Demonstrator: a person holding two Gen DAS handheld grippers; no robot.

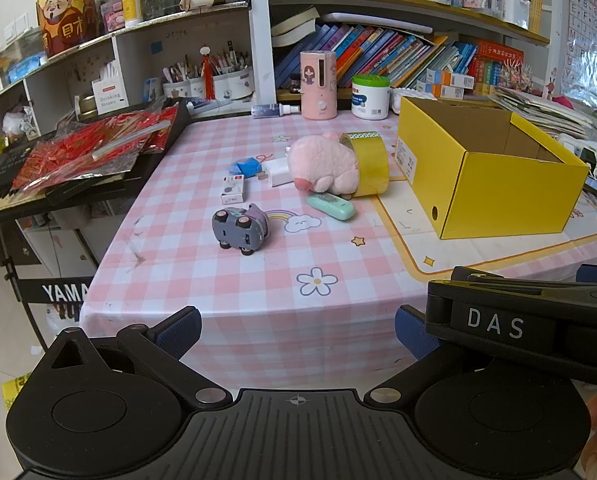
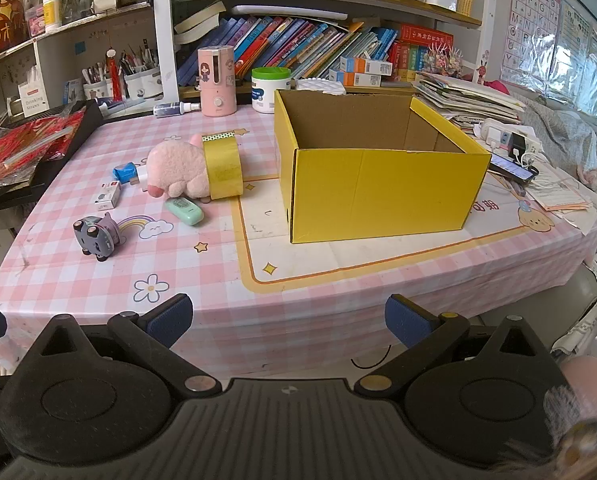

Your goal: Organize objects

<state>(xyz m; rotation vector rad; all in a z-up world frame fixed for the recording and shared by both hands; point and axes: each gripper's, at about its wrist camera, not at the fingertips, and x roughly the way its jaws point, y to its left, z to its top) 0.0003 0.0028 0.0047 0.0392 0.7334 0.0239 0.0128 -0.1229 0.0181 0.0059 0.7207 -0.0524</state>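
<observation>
Both grippers hang off the near table edge, angled down toward the cloth. Left gripper (image 1: 298,330): jaws spread wide, nothing between them. Right gripper (image 2: 288,318): same, spread and empty; it shows beside the left one in the left view. Neither touches anything, so probably a start pose w/ no item chosen yet. Nearest item: grey toy car (image 1: 240,228), tipped so wheels face the camera. Beyond it, mint case (image 1: 330,205) lies flat, then small white box (image 1: 233,189), blue packet (image 1: 245,167) and white block (image 1: 276,172). Pink plush (image 1: 324,166) lies on its side, rear end tucked into the yellow tape roll (image 1: 372,164). Yellow box (image 2: 378,184) stands open at right, apparently empty as far as visible; likely the drop target. Items sit just left of it, within reach of the left gripper.
</observation>
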